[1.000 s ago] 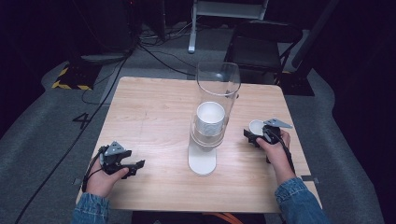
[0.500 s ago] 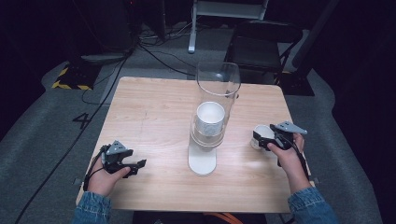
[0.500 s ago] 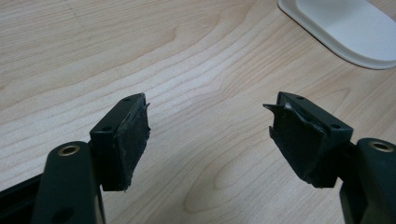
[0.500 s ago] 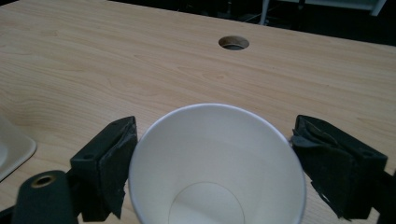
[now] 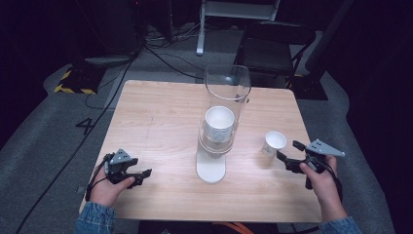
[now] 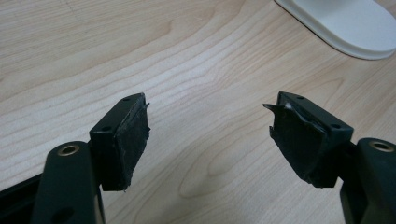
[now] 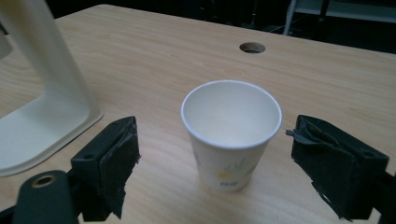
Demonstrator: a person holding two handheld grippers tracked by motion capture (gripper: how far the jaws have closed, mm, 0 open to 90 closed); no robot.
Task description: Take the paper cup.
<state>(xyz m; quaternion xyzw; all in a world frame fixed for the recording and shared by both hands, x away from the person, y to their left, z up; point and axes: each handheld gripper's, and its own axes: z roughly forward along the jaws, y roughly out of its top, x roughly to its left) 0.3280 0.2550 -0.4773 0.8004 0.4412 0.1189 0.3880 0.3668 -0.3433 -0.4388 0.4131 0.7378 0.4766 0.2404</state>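
A white paper cup (image 5: 275, 143) with a flower print stands upright on the wooden table (image 5: 160, 122), right of a cup dispenser. My right gripper (image 5: 287, 149) sits just right of it, open. In the right gripper view the cup (image 7: 231, 135) stands between and just ahead of the right gripper (image 7: 215, 154), clear of both pads. My left gripper (image 5: 143, 176) rests near the table's front left. In its own view the left gripper (image 6: 208, 126) is open over bare wood, with nothing between its jaws.
The dispenser is a clear tube (image 5: 227, 83) holding a stack of cups (image 5: 219, 124) on a white base (image 5: 211, 168). A piece of that base (image 6: 345, 23) lies ahead of the left gripper. A dark chair (image 5: 272, 44) and cables lie beyond the table.
My right hand has moved right and toward the near edge, drawing back from the cup, which now stands free on the table. The left hand has not moved.
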